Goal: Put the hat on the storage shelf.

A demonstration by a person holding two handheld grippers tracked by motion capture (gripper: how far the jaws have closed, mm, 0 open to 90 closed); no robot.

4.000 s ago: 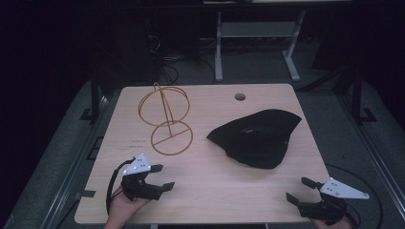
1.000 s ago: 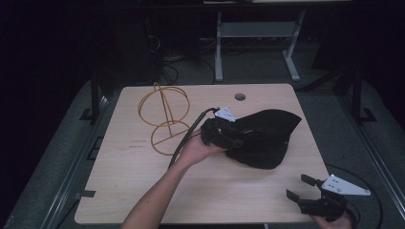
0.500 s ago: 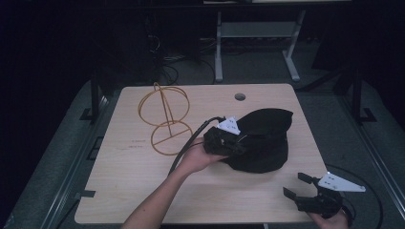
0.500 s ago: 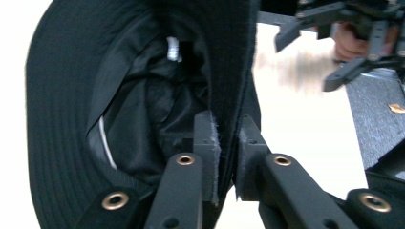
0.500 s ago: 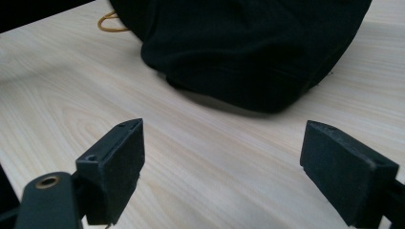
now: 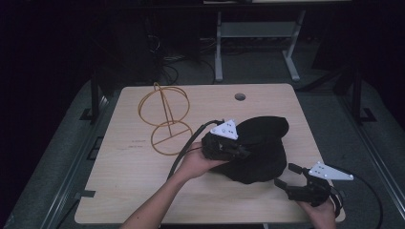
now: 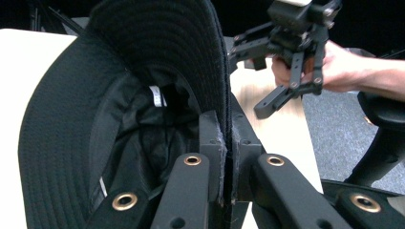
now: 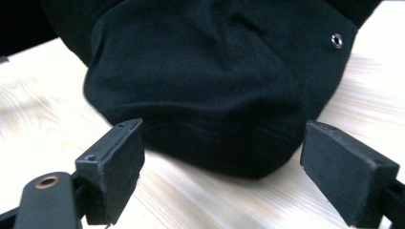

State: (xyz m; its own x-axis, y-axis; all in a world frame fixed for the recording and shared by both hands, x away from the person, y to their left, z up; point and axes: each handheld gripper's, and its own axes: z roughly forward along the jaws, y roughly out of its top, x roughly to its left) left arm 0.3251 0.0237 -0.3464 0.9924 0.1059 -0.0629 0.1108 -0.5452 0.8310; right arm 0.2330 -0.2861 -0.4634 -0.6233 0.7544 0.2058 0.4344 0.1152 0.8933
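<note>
Hat point(image 6: 260, 152) | brim pinched in left claw point(image 7: 227, 143) | right claw point(image 8: 222, 183) near, spread

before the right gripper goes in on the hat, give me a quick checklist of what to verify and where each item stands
1. Left gripper has a firm hold: ok. In the left gripper view its fingers are shut on the brim of the black hat.
2. Right gripper is open: ok, its fingers stand wide apart.
3. Right gripper is aimed at the hat: ok, the crown sits between its fingers, ahead of them.
4. Right gripper is clear of the hat: ok, nothing touches it.
5. Wire stand is out of the path: ok, it stands to the left of the hat.
6. Hat is off the table: cannot tell.
</note>
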